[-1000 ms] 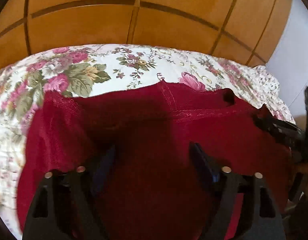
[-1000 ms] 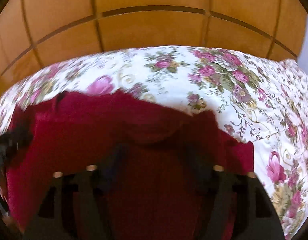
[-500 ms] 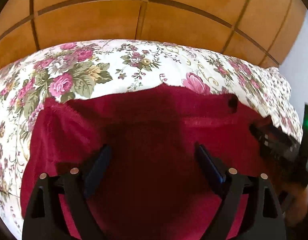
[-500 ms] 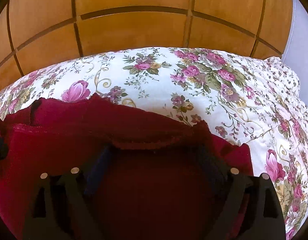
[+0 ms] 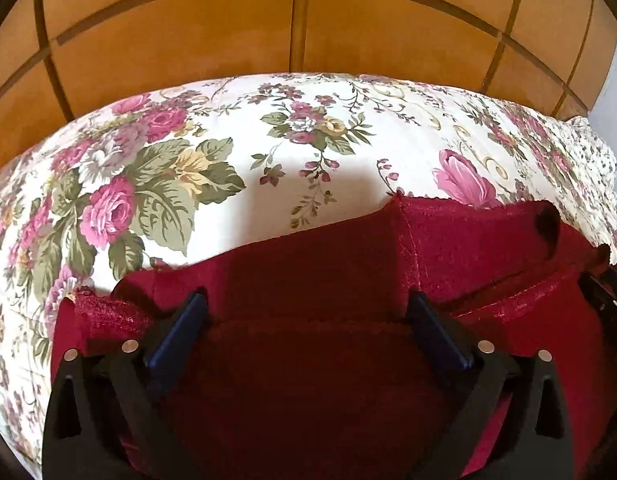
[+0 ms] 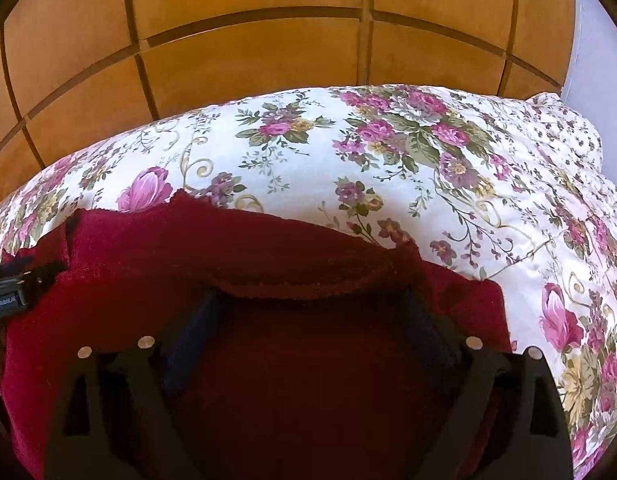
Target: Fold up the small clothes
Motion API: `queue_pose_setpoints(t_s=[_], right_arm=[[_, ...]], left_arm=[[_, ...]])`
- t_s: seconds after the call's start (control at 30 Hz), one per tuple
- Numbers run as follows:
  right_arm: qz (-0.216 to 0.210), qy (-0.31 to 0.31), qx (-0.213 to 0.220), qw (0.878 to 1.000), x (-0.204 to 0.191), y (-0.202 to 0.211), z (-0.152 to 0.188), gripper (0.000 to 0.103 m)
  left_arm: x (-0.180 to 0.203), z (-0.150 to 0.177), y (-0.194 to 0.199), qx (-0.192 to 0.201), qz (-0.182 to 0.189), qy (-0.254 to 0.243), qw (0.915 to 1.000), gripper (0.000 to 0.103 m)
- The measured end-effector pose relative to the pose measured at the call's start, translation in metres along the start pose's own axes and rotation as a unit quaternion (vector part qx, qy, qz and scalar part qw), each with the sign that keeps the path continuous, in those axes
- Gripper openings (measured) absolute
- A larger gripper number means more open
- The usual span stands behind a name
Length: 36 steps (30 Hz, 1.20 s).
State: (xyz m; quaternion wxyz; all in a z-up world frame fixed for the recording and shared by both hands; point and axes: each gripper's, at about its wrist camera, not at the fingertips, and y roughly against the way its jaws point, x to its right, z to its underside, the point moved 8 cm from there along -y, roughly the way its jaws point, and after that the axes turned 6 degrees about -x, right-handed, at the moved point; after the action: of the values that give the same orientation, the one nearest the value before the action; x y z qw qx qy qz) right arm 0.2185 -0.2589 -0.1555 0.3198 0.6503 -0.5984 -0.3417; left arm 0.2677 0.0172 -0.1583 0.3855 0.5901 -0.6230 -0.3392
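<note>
Item: red garment [image 5: 332, 380], lay on the flowered bed [image 5: 268, 160], one layer doubled over but edges uneven, folding judged partway; left gripper [image 5: 304, 320] and right gripper [image 6: 308, 320] both spread wide, grasping nothing.

Red garment [image 5: 328, 280] cropped below, right tongs' [image 6: 308, 308] tips hidden — shadowed

A home bedroom: floral bedspread [image 5: 308, 168] on a bed against a panelled wooden headboard [image 5: 228, 40].
</note>
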Motion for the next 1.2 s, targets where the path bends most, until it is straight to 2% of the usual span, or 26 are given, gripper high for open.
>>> queue_pose_setpoints(t_s=[0.17,0.3,0.43,0.63,0.8,0.9,1.07,1.2], right_arm=[[-0.018,0.013,0.009,1.000,-0.006,0.006,0.002,0.101],[-0.014,0.019,0.016,1.000,-0.009,0.011,0.005,0.101],[-0.006,0.023,0.017,1.000,-0.009,0.013,0.006,0.101],[0.016,0.035,0.045,0.998,-0.010,0.032,0.011,0.101],[0.058,0.094,0.083,0.990,-0.027,0.064,0.024,0.101],[0.075,0.121,0.099,0.985,-0.039,0.081,0.036,0.101],[0.066,0.123,0.090,0.986,-0.051,0.093,0.059,0.101],[0.054,0.104,0.091,0.989,-0.056,0.103,0.072,0.101]], left_arm=[[-0.002,0.005,0.015,0.026,0.035,0.013,0.9990,0.099],[-0.006,0.014,0.044,0.059,0.055,0.030,0.9963,0.099],[-0.012,0.033,0.062,0.068,0.059,0.032,0.9954,0.099],[-0.017,0.065,0.087,0.088,0.034,0.001,0.9955,0.099],[-0.036,0.081,0.100,0.106,0.004,0.008,0.9943,0.099],[-0.059,0.091,0.101,0.101,-0.008,0.047,0.9937,0.099],[-0.083,0.100,0.103,0.092,0.016,0.105,0.9900,0.099],[-0.091,0.116,0.095,0.058,0.046,0.129,0.9889,0.099]])
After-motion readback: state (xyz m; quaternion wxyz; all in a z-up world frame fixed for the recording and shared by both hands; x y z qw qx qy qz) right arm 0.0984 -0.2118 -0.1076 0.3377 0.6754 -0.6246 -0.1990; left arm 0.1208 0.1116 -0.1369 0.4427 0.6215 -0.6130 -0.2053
